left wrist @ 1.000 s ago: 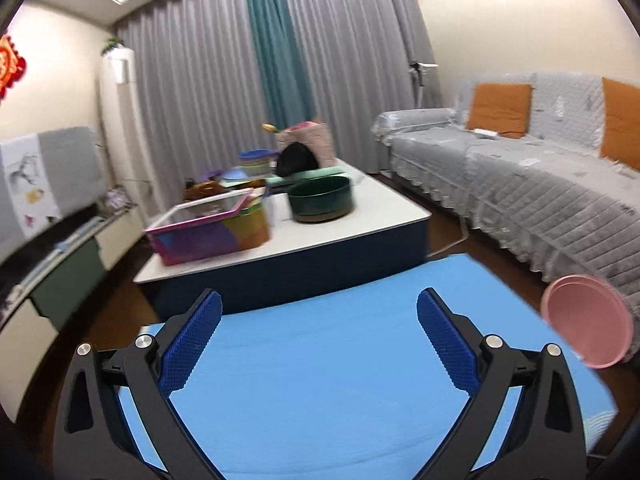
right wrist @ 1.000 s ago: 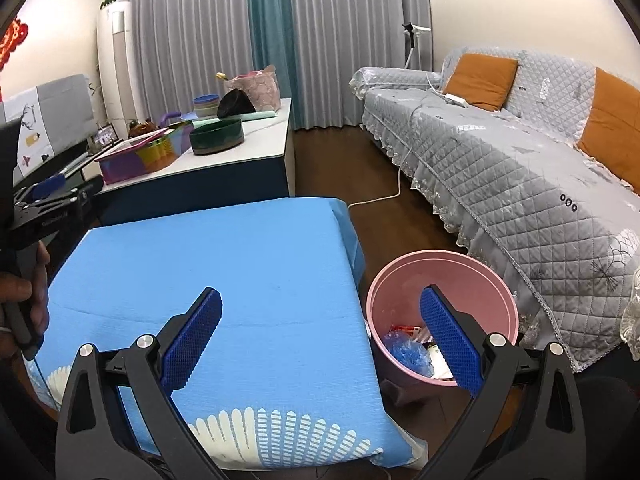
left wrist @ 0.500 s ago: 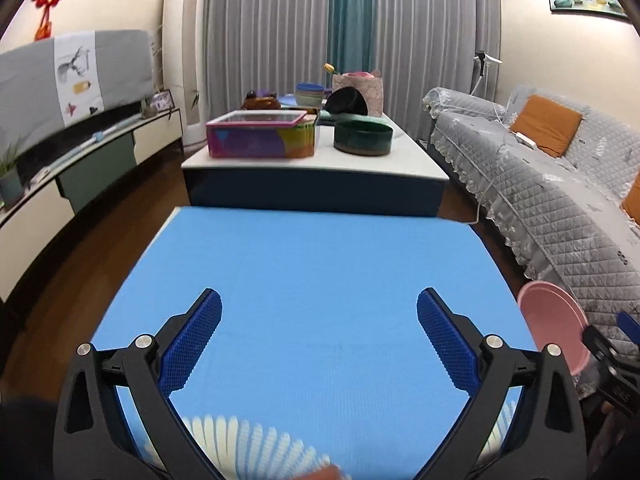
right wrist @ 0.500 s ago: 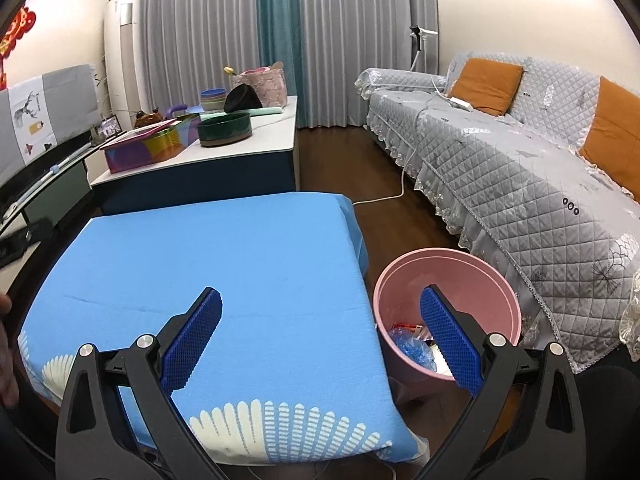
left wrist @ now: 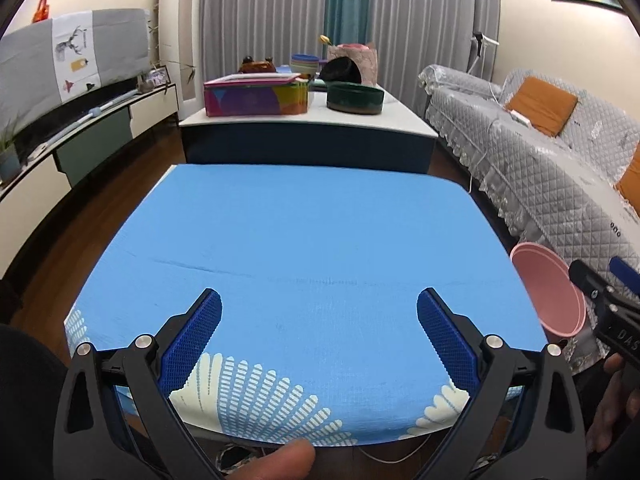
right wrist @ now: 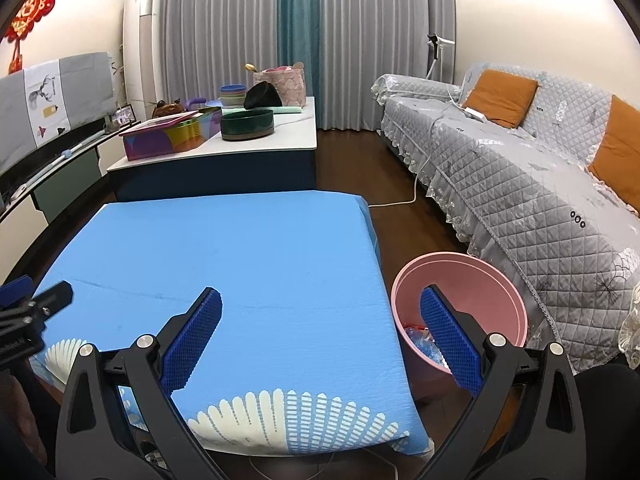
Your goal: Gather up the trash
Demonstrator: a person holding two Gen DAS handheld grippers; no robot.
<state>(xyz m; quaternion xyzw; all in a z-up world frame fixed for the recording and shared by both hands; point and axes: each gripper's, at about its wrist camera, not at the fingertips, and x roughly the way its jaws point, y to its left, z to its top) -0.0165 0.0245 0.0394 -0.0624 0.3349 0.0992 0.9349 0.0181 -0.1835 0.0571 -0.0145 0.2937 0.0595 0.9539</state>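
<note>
My left gripper (left wrist: pixel 318 332) is spread wide with nothing in it, held over the near edge of the blue tablecloth (left wrist: pixel 312 240). My right gripper (right wrist: pixel 320 330) is spread wide too, with nothing in it. The pink bin (right wrist: pixel 472 280) stands on the floor just beside the table's right edge, behind my right finger (right wrist: pixel 448 340), with wrappers (right wrist: pixel 420 338) lying inside it.

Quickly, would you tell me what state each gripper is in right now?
Left gripper: open, holding nothing, over the blue tablecloth.
Right gripper: open, holding nothing, beside the pink bin.
</note>
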